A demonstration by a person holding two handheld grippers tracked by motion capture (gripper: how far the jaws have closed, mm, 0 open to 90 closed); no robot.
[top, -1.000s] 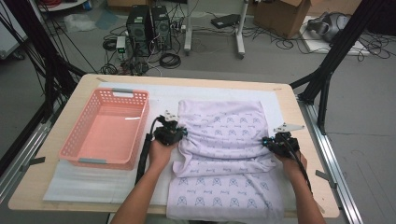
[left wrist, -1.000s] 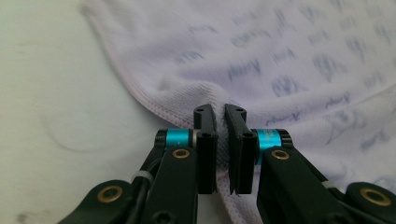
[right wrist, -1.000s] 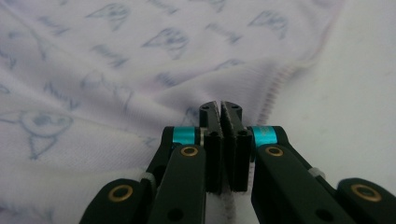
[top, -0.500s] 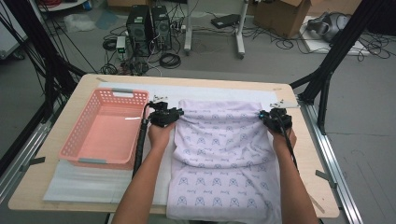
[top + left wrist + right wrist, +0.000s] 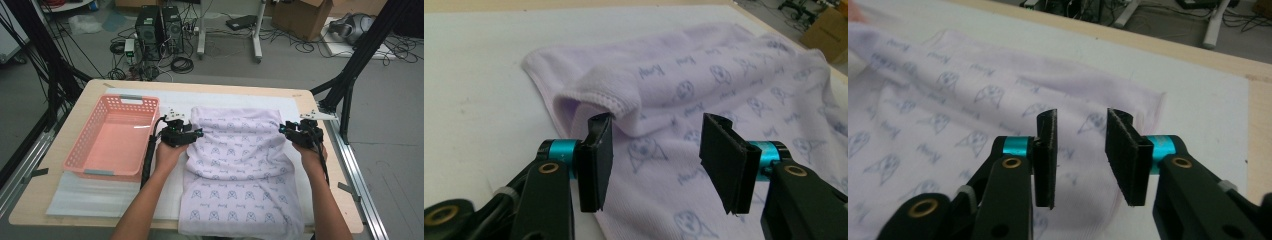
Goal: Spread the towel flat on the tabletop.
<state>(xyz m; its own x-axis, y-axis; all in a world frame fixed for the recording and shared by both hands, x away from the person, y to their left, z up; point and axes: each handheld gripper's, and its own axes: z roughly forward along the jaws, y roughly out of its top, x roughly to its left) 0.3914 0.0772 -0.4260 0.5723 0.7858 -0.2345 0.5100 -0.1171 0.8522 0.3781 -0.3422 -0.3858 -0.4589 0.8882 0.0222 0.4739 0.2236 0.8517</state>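
Note:
A lavender towel (image 5: 240, 165) printed with small faces lies on the white mat, its near end hanging over the table's front edge. My left gripper (image 5: 197, 134) hovers at the towel's far left corner and my right gripper (image 5: 284, 129) at its far right corner. In the left gripper view my left gripper (image 5: 656, 150) is open; its jaws have just been opening, and the towel's rolled hem (image 5: 599, 92) lies just beyond the left pad, unpinched. In the right gripper view my right gripper (image 5: 1082, 150) has also been opening, with the towel (image 5: 948, 100) lying flat below the gap.
A pink plastic basket (image 5: 80, 160) stands empty on the left of the table. The white mat (image 5: 100, 195) covers most of the wooden tabletop (image 5: 330, 165). Black frame legs (image 5: 350, 85) rise at the right. Computers and cables sit on the floor beyond.
Both grippers carried the towel's edge from mid-table toward the far side, then let it go. Their jaws have opened and the hands have drawn back a little.

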